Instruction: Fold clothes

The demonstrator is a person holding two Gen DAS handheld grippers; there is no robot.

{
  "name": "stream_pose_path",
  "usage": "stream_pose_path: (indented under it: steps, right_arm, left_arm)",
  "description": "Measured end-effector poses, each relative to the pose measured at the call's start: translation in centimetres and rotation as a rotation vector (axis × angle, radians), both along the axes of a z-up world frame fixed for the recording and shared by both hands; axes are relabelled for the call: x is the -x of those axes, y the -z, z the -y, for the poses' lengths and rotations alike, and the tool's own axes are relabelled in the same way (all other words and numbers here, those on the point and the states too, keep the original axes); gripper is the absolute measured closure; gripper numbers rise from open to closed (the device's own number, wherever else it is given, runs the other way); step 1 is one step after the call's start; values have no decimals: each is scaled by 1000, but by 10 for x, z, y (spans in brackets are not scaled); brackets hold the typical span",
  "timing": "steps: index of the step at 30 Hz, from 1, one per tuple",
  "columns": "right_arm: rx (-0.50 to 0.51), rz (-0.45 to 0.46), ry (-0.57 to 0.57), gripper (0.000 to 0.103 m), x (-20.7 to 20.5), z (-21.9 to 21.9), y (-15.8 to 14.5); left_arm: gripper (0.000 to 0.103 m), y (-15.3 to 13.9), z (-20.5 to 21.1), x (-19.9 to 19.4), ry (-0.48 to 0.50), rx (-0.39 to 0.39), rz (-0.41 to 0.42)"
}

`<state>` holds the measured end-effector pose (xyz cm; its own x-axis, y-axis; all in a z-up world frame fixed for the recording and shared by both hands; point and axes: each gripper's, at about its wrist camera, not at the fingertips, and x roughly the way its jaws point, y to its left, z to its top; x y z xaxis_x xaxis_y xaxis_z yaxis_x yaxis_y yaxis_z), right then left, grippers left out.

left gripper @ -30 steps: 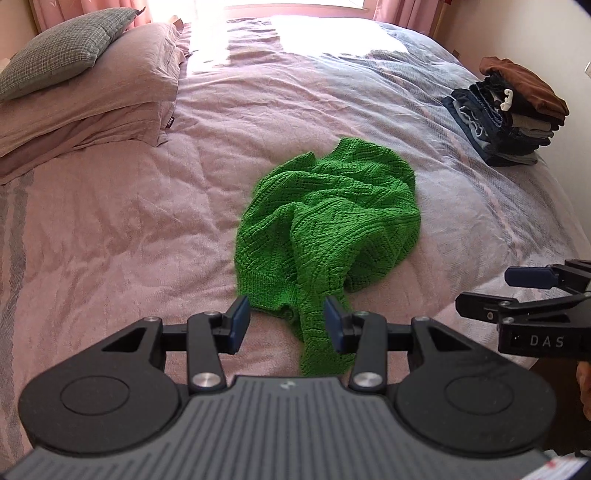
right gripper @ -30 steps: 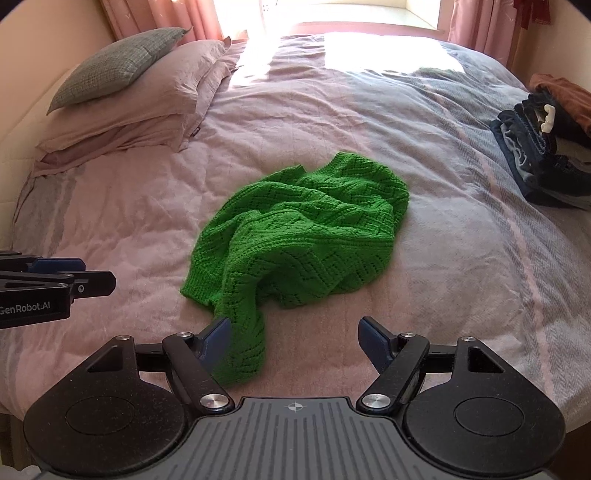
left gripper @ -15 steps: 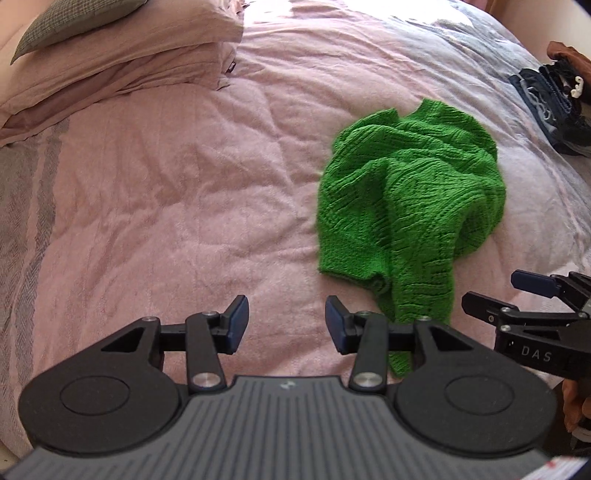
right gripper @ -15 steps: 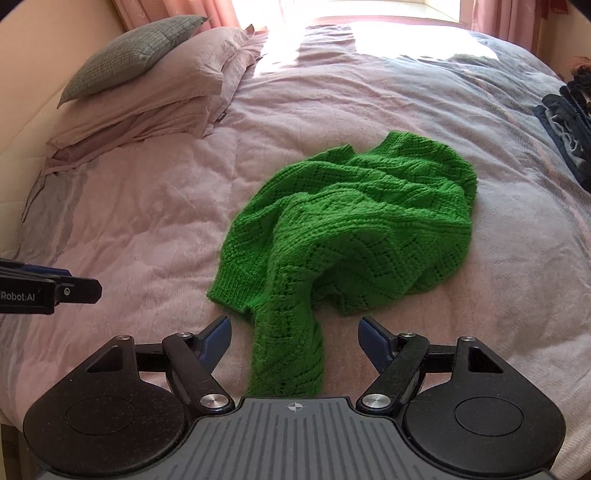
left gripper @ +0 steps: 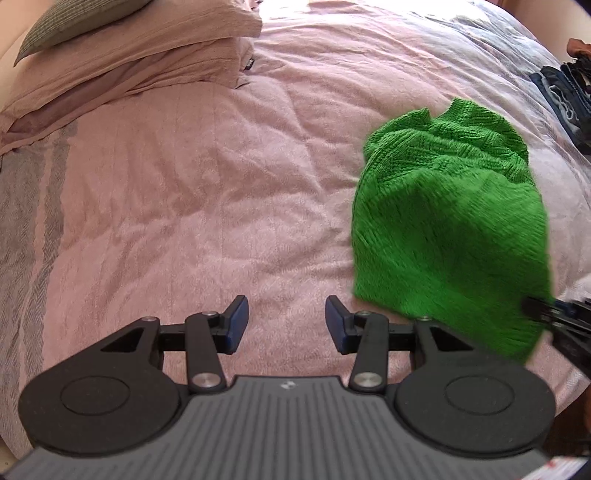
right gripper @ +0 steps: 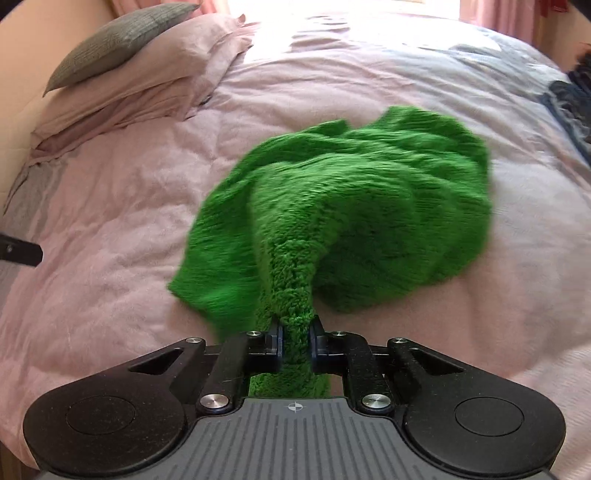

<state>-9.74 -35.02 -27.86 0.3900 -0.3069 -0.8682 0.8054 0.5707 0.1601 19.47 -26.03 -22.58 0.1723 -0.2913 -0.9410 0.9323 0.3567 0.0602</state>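
Observation:
A crumpled green knit sweater [right gripper: 354, 206] lies on the pink bedspread [right gripper: 103, 258]. My right gripper [right gripper: 295, 338] is shut on a bunched strip of the sweater's near end, which runs between its fingers and is pulled taut; the cloth is blurred by motion. In the left wrist view the same sweater [left gripper: 450, 229] sits to the right. My left gripper [left gripper: 286, 319] is open over bare bedspread [left gripper: 184, 206], to the left of the sweater and apart from it. The right gripper's tip [left gripper: 554, 314] shows at the sweater's lower right edge.
Stacked pink pillows [left gripper: 129, 62] topped by a grey cushion [right gripper: 122, 33] lie at the far left. A pile of dark clothes [left gripper: 569, 96] sits at the bed's far right. The left gripper's tip [right gripper: 20, 253] shows at the left edge.
My right gripper has closed on the sweater's near end and is pulling it, lifting the cloth. My left gripper has swung further left, away from the sweater, still open.

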Motion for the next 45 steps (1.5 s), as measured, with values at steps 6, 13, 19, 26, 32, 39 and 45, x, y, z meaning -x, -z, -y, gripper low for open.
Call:
stream_pose_path:
  steps: [6, 13, 19, 26, 32, 39, 45]
  right_arm:
    - [80, -223, 161, 95, 127, -7, -54]
    - [-30, -597, 371, 88, 227, 19, -36]
    - [135, -333, 436, 40, 167, 4, -70]
    - [114, -142, 102, 39, 19, 8, -29]
    - [92, -234, -66, 39, -51, 4, 50]
    - [195, -205, 70, 98, 17, 37, 4]
    - [330, -176, 340, 99, 171, 95, -99]
  left_arm:
    - [63, 10, 27, 14, 68, 7, -31]
    - [62, 25, 52, 41, 162, 4, -81]
    - [62, 36, 57, 33, 171, -1, -80]
    - [61, 47, 68, 16, 160, 14, -69]
    - [60, 62, 69, 9, 136, 4, -71]
    - [61, 68, 69, 25, 157, -5, -100]
    - [61, 69, 90, 69, 231, 18, -128]
